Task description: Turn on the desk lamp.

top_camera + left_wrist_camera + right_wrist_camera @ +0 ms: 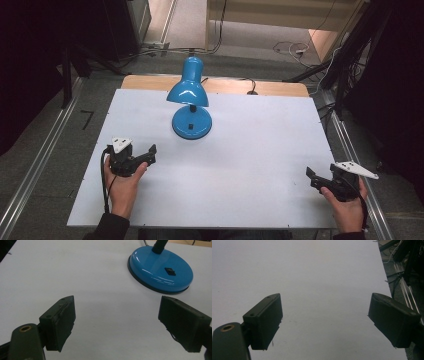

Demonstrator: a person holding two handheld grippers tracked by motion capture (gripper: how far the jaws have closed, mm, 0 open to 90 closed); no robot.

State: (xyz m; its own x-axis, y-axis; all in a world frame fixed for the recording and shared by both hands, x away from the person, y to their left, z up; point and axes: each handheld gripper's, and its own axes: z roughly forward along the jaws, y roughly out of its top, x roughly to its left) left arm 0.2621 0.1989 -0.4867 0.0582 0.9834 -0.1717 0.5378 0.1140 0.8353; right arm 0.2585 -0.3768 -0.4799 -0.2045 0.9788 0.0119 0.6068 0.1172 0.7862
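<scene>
High view, glossy blue desk lamp (pixel 190 95), round base, matte white table (pixel 250 150)

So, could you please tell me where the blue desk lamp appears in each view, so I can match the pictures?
High view: the blue desk lamp stands at upper centre, far side of the white table.
Left gripper view: its round base sits at upper right, beyond the open left tool.
Right gripper view: not in it.
Shared landmark: the white table.

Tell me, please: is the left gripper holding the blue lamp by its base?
No, the left gripper is open, and the lamp's base lies beyond its jaws.
</scene>
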